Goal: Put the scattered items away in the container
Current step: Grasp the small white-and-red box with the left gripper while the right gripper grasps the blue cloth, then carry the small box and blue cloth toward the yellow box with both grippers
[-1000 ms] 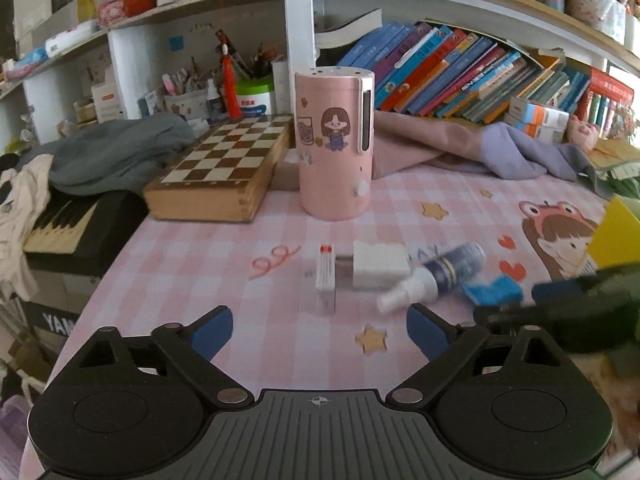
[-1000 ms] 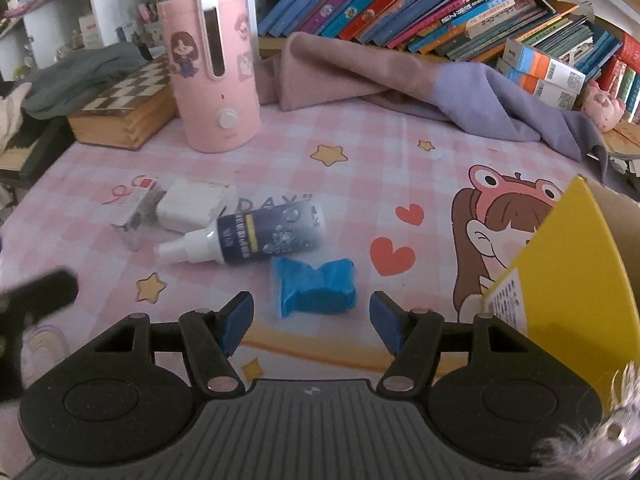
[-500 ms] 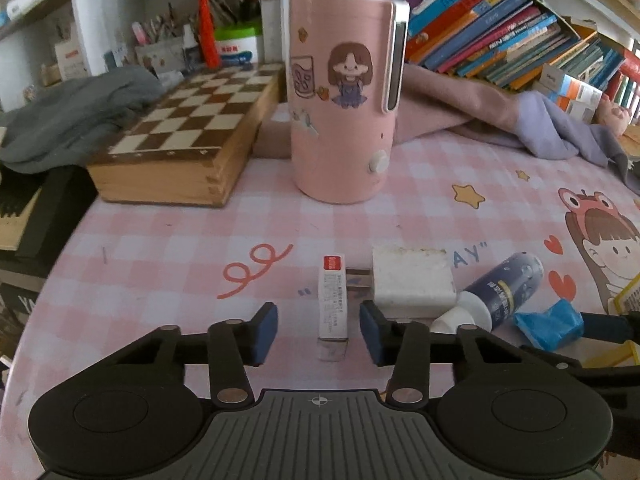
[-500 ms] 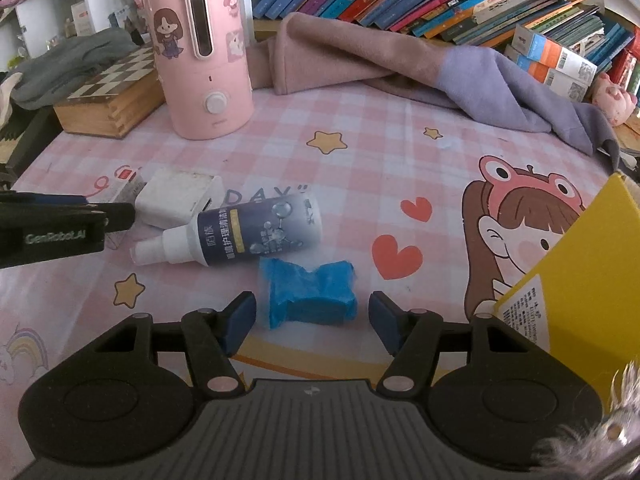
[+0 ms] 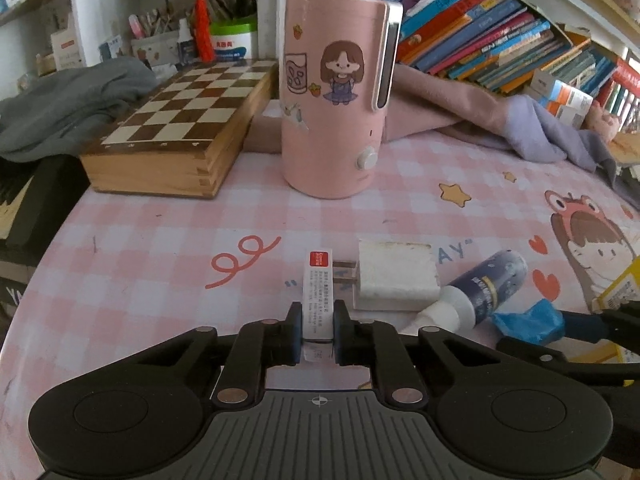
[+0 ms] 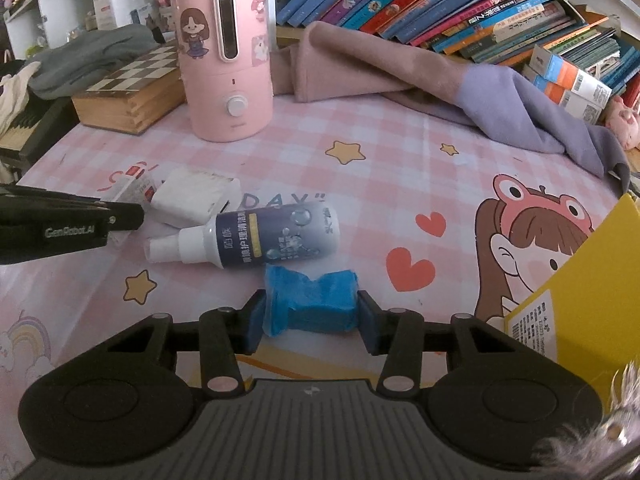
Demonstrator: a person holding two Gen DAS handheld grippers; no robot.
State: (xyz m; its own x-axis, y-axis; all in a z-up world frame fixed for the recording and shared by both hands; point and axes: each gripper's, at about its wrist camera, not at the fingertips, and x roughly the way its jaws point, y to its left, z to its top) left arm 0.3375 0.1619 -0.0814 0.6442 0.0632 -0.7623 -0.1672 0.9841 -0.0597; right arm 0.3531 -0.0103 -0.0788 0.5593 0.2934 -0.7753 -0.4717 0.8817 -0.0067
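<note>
My left gripper (image 5: 317, 336) is shut on the near end of a small white box with a red label (image 5: 318, 288), which lies on the pink checked tablecloth. Right of it lie a white charger (image 5: 394, 276) and a dark blue spray bottle (image 5: 488, 284). My right gripper (image 6: 312, 322) is closing its jaws, and both pads touch the sides of a blue wrapped packet (image 6: 312, 300) between them. The spray bottle (image 6: 276, 236) lies just beyond that packet. A yellow container (image 6: 592, 304) stands at the right edge.
A pink humidifier (image 5: 336, 96) stands behind the items, with a wooden chessboard box (image 5: 180, 120) to its left. A pink and purple cloth (image 6: 400, 68) is bunched in front of a row of books (image 6: 460, 0). The table's left edge drops off near a keyboard.
My left gripper moved forward and down over the white box and shut on it. My right gripper's jaws narrowed onto the blue packet, with that hand almost still.
</note>
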